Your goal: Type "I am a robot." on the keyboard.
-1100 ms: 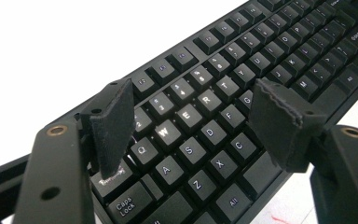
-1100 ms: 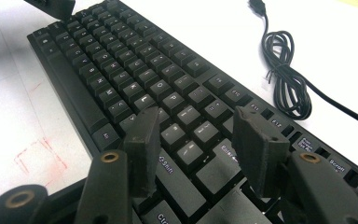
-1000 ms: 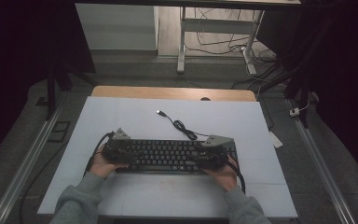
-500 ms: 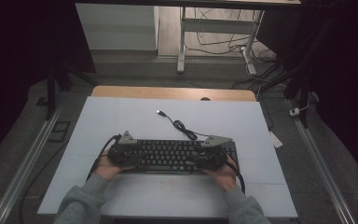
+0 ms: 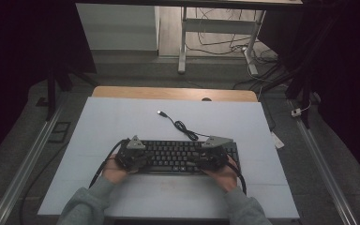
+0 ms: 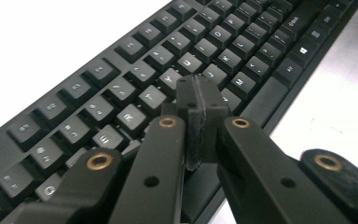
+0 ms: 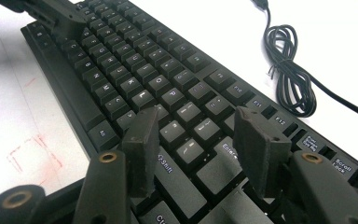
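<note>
Now the left gripper (image 6: 198, 100) has just been closing; its jaws meet with nothing between, a blunt tip over the keyboard (image 5: 178, 157) on the bench (image 5: 122, 117), likely for pressing keys. Right gripper (image 7: 198, 140) hovers spread.

Black keyboard (image 5: 178, 157) with white legends, black coiled USB cable (image 5: 183, 126), pale blue-white tabletop (image 5: 122, 117) with faint red marks, grey sleeves (image 5: 89, 206).
</note>
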{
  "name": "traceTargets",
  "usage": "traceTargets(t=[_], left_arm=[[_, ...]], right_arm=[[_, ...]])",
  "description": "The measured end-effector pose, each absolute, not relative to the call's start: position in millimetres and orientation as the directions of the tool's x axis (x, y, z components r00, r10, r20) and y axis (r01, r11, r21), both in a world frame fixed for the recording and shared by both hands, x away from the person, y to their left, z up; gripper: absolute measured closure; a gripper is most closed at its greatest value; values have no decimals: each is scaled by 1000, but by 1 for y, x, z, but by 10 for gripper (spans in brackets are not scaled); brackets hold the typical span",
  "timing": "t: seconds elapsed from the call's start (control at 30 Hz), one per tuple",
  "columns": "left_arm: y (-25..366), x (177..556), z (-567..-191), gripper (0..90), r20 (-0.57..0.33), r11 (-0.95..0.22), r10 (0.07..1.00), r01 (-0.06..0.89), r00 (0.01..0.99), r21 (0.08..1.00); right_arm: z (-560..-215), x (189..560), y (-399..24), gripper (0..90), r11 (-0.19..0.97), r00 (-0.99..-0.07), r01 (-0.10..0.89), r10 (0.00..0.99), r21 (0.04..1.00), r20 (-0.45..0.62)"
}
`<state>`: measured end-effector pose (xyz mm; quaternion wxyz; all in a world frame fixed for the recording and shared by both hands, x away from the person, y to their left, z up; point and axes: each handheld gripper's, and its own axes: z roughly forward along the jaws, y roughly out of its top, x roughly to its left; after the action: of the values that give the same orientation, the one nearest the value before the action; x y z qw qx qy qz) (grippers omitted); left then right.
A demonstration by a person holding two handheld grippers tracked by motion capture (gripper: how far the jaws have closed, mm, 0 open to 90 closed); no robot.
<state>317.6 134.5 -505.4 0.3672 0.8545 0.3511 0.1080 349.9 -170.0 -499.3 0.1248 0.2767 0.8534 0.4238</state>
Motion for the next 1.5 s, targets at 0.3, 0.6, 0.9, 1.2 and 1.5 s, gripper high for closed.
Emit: traceTargets(t=[0.3, 0.6, 0.9, 1.2, 1.5], left_arm=[[123, 318, -511, 891, -68, -506, 666, 517, 743, 690], [119, 318, -515, 890, -64, -520, 661, 518, 748, 679], [118, 319, -517, 889, -62, -528, 661, 523, 748, 669], [118, 319, -518, 889, -66, -529, 658, 522, 750, 669], [118, 319, -519, 889, -69, -525, 663, 528, 746, 667]], right_arm=[[-500, 350, -170, 506, 490, -817, 366, 576, 791, 21], [-501, 350, -169, 504, 492, -816, 369, 578, 788, 21], [-501, 350, -169, 503, 497, -817, 368, 576, 785, 19], [-502, 351, -169, 502, 497, -817, 369, 576, 785, 20], [-502, 351, -169, 502, 497, -817, 369, 576, 786, 19]])
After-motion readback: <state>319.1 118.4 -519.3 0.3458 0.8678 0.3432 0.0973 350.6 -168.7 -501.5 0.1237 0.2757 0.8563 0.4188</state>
